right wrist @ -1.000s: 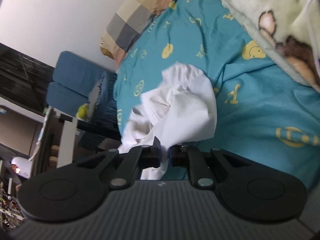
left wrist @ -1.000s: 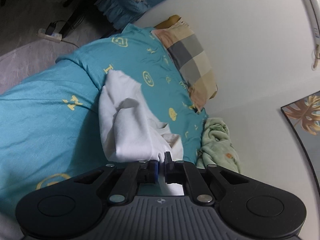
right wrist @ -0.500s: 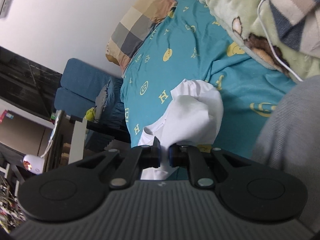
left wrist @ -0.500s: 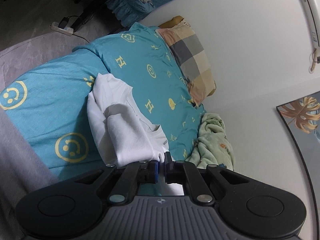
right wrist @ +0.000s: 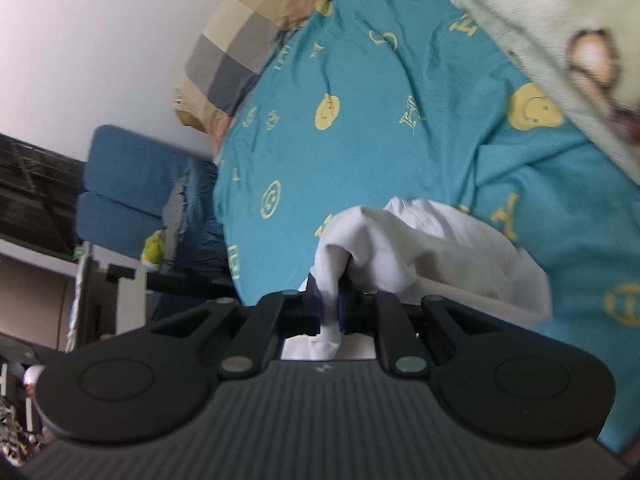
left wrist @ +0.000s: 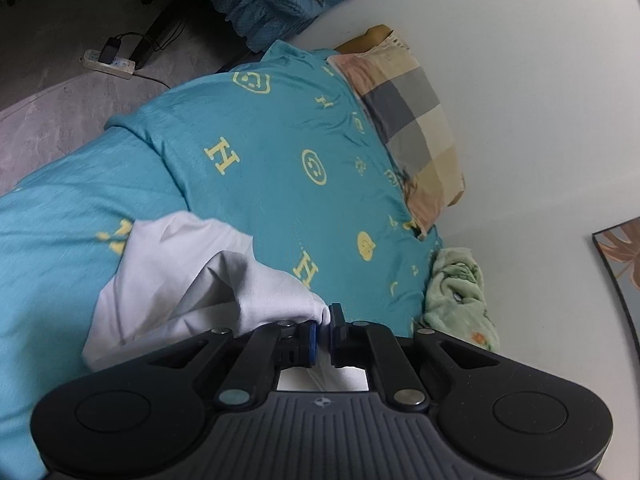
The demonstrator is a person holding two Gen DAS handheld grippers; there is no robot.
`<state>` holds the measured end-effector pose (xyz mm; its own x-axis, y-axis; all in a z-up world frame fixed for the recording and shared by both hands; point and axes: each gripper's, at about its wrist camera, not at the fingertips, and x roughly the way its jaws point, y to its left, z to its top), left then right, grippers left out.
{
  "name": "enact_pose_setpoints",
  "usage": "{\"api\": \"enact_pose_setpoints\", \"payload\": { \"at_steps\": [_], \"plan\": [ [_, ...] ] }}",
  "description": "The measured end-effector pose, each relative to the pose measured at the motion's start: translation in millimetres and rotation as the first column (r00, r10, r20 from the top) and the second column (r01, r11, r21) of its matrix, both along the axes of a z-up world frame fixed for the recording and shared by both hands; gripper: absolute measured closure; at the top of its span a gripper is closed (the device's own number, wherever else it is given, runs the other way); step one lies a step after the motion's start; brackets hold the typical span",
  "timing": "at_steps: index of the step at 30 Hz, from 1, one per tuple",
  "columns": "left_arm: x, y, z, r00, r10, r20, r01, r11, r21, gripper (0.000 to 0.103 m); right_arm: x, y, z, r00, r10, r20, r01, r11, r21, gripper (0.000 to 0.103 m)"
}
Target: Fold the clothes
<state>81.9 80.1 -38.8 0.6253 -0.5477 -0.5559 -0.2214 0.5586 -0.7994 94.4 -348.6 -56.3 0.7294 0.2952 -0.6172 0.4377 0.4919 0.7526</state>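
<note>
A white garment (left wrist: 188, 280) hangs bunched from both grippers over the teal bed sheet (left wrist: 260, 168). My left gripper (left wrist: 324, 330) is shut on one edge of the garment; the cloth drapes left and down from its fingertips. In the right wrist view the same white garment (right wrist: 432, 252) folds over my right gripper (right wrist: 329, 308), which is shut on a pinch of its fabric. The rest of the garment rests crumpled on the sheet just ahead of the fingers.
A checked pillow (left wrist: 412, 120) lies at the head of the bed against the white wall. A pale green blanket (right wrist: 540, 32) is heaped along the bed's side; it also shows in the left wrist view (left wrist: 460, 296). A blue chair (right wrist: 128, 192) and a power strip (left wrist: 108, 64) are beside the bed.
Both grippers have come down closer to the bed with the garment still held. The cloth now lies more bunched on the sheet near the fingers.
</note>
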Motion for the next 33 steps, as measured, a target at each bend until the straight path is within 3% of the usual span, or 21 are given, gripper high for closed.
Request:
{"api": "enact_pose_setpoints", "payload": {
  "at_steps": [4,11,17,21,23,26,28,29,31,33],
  "plan": [
    [49,-4,-30,0.999,-0.008,-0.036,0.008,1.000,0.004,0.096,45,-2,-36,0.999,-0.002,-0.048,0.002,1.000,0.010,0.092],
    [117,-8,-83,0.995,-0.027,-0.095,0.026,1.000,-0.005,0.096,73,-20,-114,0.992,-0.042,-0.115,0.060,0.985,0.161,0.091],
    [131,-9,-96,0.995,-0.072,-0.073,0.074,0.997,0.030,0.094,82,-13,-122,0.989,-0.041,-0.143,0.058,0.991,0.120,0.091],
    [128,-15,-93,0.993,-0.115,-0.025,0.117,0.988,0.100,0.094,80,-12,-118,0.991,-0.034,-0.131,0.046,0.995,0.094,0.090],
    [123,-20,-84,0.991,-0.137,0.004,0.135,0.980,0.149,0.090,78,-12,-113,0.994,-0.012,-0.111,0.020,0.997,0.072,0.090],
    [110,-31,-62,0.981,-0.180,0.075,0.155,0.952,0.264,0.073,76,-9,-100,0.997,0.024,-0.067,-0.022,0.999,0.034,0.088],
    [100,-39,-48,0.969,-0.211,0.128,0.157,0.928,0.336,0.053,74,-7,-87,0.998,0.055,-0.026,-0.056,0.998,-0.018,0.079],
    [95,-42,-40,0.962,-0.227,0.153,0.157,0.915,0.372,0.052,73,-5,-80,0.997,0.071,-0.005,-0.071,0.996,-0.049,0.072],
    [87,-49,-29,0.947,-0.258,0.190,0.154,0.887,0.436,0.046,68,-2,-65,0.994,0.100,0.044,-0.093,0.987,-0.134,0.040],
    [82,-56,-25,0.938,-0.279,0.205,0.150,0.861,0.486,0.044,67,5,-55,0.986,0.148,0.074,-0.131,0.972,-0.195,0.030]
  ]
}}
